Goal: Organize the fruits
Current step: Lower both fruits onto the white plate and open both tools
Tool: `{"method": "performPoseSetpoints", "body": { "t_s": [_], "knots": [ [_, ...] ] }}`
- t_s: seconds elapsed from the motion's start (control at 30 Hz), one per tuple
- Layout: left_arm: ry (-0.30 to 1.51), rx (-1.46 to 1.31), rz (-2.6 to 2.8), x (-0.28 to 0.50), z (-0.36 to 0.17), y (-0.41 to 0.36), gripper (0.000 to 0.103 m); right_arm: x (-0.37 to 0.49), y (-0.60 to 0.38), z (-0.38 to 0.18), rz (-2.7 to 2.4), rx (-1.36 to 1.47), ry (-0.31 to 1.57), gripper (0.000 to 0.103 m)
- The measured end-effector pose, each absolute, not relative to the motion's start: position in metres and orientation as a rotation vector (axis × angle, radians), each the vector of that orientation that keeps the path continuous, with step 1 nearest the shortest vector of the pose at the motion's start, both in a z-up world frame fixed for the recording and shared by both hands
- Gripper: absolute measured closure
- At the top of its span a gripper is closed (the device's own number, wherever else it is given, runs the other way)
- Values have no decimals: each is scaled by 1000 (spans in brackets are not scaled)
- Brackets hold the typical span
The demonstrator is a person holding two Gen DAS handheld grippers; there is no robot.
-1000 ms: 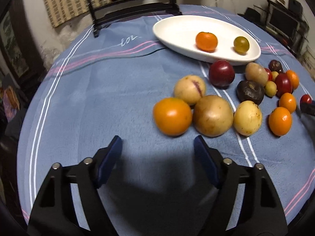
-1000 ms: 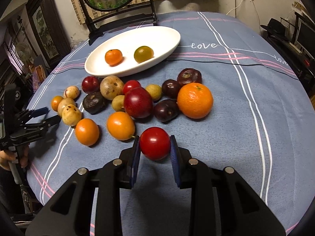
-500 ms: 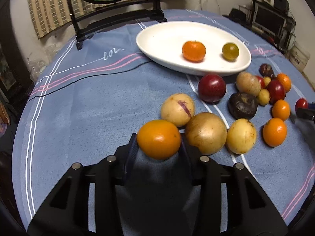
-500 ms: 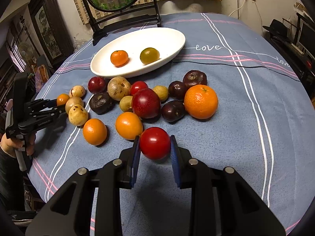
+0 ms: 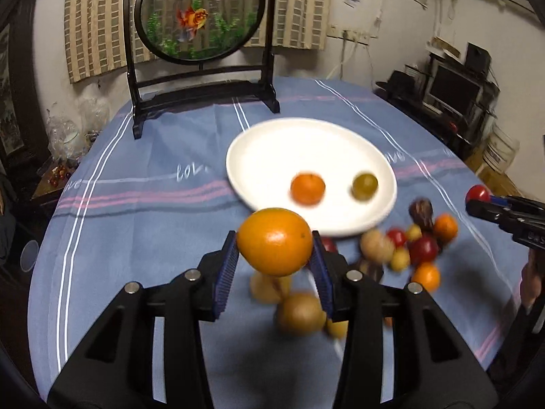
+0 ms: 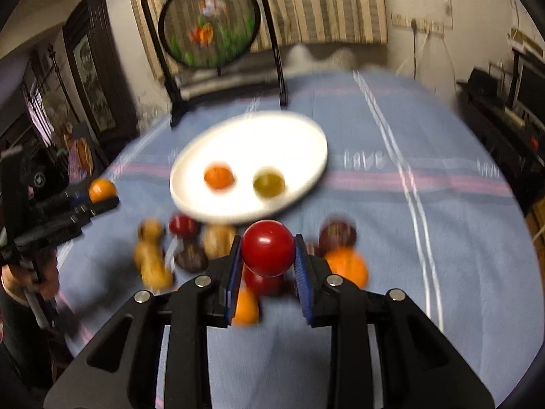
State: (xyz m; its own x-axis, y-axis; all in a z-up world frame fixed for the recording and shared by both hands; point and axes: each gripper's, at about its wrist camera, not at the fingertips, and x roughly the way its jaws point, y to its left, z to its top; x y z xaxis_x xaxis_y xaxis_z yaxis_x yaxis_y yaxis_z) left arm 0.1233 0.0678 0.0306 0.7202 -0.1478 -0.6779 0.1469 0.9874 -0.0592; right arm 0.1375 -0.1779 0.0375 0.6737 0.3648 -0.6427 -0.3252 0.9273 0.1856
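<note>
I have the left gripper (image 5: 274, 259) jaws pinching a round orange citrus fruit (image 5: 274, 240), the right gripper (image 6: 268, 266) jaws pinching a glossy red round fruit (image 6: 268, 253); both lifted, carry step; next, release onto the white oval plate (image 5: 265, 156); loose fruits crowd the blue-clothed worktop (image 5: 136, 204) below.

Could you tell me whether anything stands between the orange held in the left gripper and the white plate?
Nothing visible does. The left gripper holds the orange lifted above the cloth, and the white plate lies straight ahead; the loose fruits sit lower and rightward.
</note>
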Motion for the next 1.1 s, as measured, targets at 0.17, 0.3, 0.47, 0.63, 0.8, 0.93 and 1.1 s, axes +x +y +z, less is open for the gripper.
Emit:
{"method": "performPoseSetpoints", "body": {
  "t_s": [0.17,0.3,0.47,0.63,0.8,0.93,1.1],
  "knots": [
    [778,-55,-61,189,29,60,61,201,-150,42,342,41,716,73],
    [864,-117,-11,245,9,54,60,253,-135,21,315,57,814,74],
    [923,-99,48,284,-11,48,60,297,-127,-6,277,63,912,74],
    [960,-96,55,301,-23,42,60,320,-117,-26,277,53,979,74],
    [980,-81,70,314,-30,40,60,330,-111,-32,265,43,998,73],
    [1004,-98,90,319,-35,42,60,338,-113,-37,254,91,1022,73],
    [984,-95,89,315,-29,42,35,339,-119,-42,257,153,1065,71]
  ]
}}
